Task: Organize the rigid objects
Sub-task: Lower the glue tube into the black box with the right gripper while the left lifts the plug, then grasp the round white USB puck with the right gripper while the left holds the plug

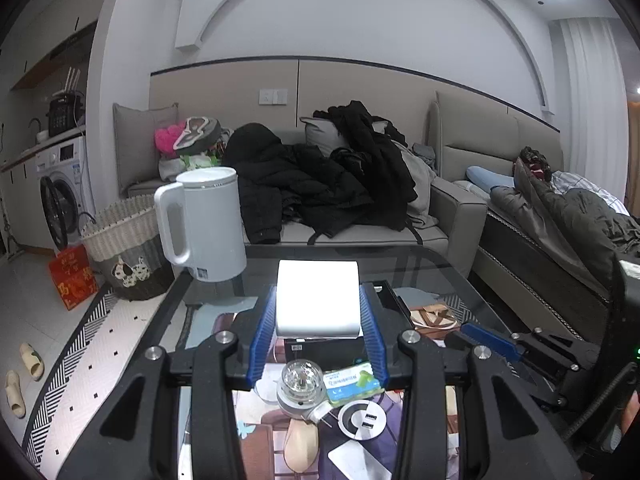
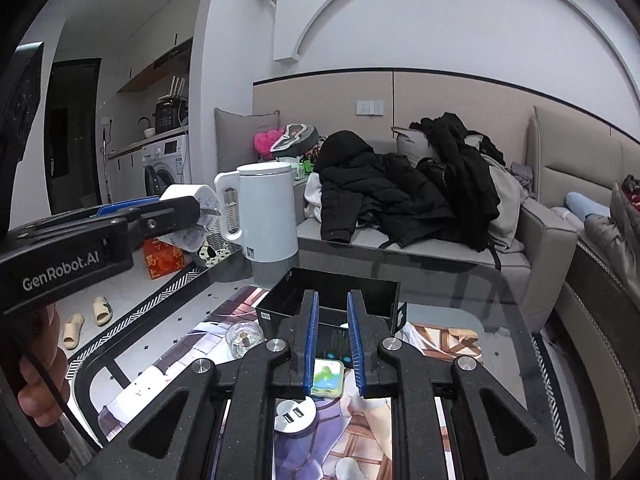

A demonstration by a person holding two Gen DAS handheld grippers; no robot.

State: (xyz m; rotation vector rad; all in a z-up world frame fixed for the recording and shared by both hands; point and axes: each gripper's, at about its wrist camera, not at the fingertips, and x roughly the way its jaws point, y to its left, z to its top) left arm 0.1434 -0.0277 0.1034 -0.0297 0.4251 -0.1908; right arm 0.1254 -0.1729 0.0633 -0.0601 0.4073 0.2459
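Note:
My left gripper (image 1: 319, 294) is shut on a white plug adapter (image 1: 318, 296), its blue pads pressing both sides. The right wrist view shows that gripper (image 2: 194, 210) at the left, lifted above the table, with the adapter's (image 2: 200, 200) prongs pointing right. Under it an open black box (image 1: 390, 298) sits on the glass table (image 1: 440, 276). My right gripper (image 2: 333, 296) is shut with nothing between its fingers and hovers just in front of the black box (image 2: 360, 292). A green tissue pack (image 2: 328, 378), a clear glass dome (image 2: 244, 338) and a round USB socket disc (image 2: 294, 416) lie nearer me.
A white kettle (image 1: 208, 224) stands at the table's far left corner. A sofa (image 1: 360, 236) piled with black coats runs behind the table. On the floor at the left are a woven basket (image 1: 124, 240), a red box (image 1: 74, 280) and slippers (image 1: 24, 376). A hand (image 2: 44, 364) grips the left tool.

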